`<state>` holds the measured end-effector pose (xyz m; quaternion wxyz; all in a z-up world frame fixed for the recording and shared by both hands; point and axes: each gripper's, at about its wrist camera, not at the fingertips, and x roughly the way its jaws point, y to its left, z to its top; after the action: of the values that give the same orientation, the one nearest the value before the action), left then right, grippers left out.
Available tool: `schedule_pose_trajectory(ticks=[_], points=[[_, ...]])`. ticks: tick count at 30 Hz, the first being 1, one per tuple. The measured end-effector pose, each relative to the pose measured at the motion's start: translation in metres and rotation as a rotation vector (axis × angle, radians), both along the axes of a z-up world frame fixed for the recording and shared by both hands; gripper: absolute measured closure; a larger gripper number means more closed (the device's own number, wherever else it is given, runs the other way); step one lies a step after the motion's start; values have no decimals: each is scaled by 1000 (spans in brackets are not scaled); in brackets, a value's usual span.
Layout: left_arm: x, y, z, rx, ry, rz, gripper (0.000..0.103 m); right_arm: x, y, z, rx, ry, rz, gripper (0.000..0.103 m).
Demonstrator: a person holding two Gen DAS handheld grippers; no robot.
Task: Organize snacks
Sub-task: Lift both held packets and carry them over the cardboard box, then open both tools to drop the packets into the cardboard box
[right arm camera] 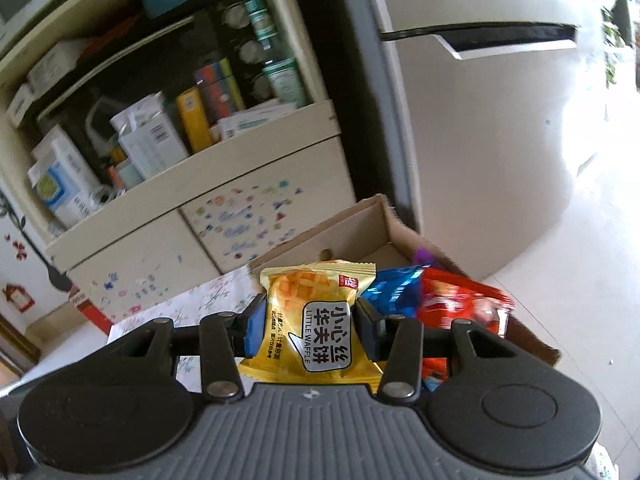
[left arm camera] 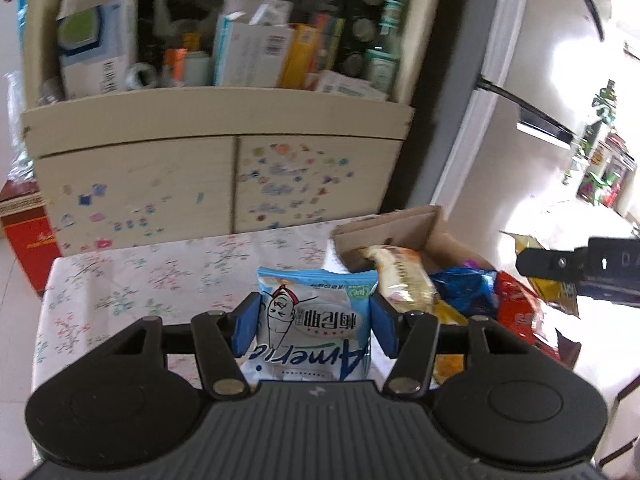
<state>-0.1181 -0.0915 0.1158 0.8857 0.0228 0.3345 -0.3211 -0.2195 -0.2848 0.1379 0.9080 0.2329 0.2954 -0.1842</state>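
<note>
We have the left gripper [left arm camera: 314, 322] clamped on a pale blue snack packet [left arm camera: 316, 320] printed with a cartoon face — its blue pads press in on both sides of the packet, which stands upright between them above the counter [left arm camera: 140, 280] and its flowered cloth. Just to the right of it sits an open cardboard box [left arm camera: 400, 228] on the counter, heaped with other snacks: a cream-and-orange wrapper [left arm camera: 404, 280], a shiny blue bag [left arm camera: 464, 288] and a red bag [left arm camera: 518, 316] spilling over the near side.

In the right wrist view we see the right gripper [right arm camera: 306, 322] closed on a yellow waffle packet [right arm camera: 316, 320], gripped at its sides and held upright in front of the same cardboard box [right arm camera: 352, 232]. The blue bag [right arm camera: 394, 290] and red bag [right arm camera: 460, 304] lie in the box just behind and to the right of it.

From the left wrist view, the black tip of the right gripper [left arm camera: 560, 264] shows at the right edge, with a yellow wrapper below it.

Behind the counter stands a cream cabinet [left arm camera: 216, 120] — its open shelf is crowded with boxes and bottles, its doors are dotted with stickers. A pale fridge [right arm camera: 480, 120] stands to the right.
</note>
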Motion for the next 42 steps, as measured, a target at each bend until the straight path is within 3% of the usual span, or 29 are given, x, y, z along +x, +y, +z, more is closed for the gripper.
schedule_pose_trajectory(ticks=[11,21,27,29,34,38,42], points=[[-35,-52,-7,-47,4,-204,46,-28,-37,-5,75,3,-114,50],[-54,-92,-25,-28,19,-307,46,-34,-53,-18,134,46,-177,50],[-60,-102,-31,-7,17,-318,18,-35,-56,-23,169,53,-200,42],[-61,-101,-29,0,9,-310,15,-35,-55,-22,163,50,-206,38],[-58,-99,-25,39,25,-272,10,-33,-54,-20,161,45,-208,36],[-55,-96,-24,85,43,-240,10,-32,-50,-15,152,41,-205,24],[-54,-92,-20,121,47,-225,8,-30,-42,-6,106,41,-182,18]])
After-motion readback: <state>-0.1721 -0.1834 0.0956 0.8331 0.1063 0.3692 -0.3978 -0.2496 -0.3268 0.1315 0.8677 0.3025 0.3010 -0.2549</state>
